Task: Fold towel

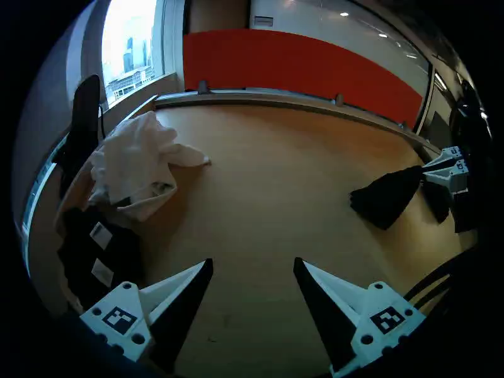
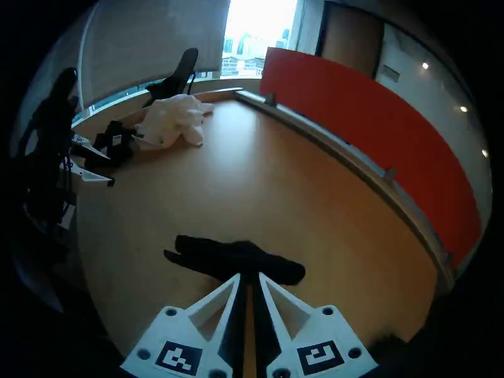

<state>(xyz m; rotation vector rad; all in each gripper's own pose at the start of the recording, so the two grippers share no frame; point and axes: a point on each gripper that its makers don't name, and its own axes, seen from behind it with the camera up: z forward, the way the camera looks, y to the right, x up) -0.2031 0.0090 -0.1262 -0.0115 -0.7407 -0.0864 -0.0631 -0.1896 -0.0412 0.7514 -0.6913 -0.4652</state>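
On the wooden table [image 1: 271, 170], the black towel [image 2: 214, 252] is lying bunched, its near edge sitting between the right gripper's [image 2: 249, 277] narrowed jaws, which are pinching it. The left gripper [image 1: 252, 259] is hovering wide open over bare wood, well apart from the towel. White cloths [image 1: 135, 164] are lying farther off.

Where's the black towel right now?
The black towel lies on the wooden table, pinched by the right gripper; in the left gripper view it sits at the right, across from the white cloth pile.
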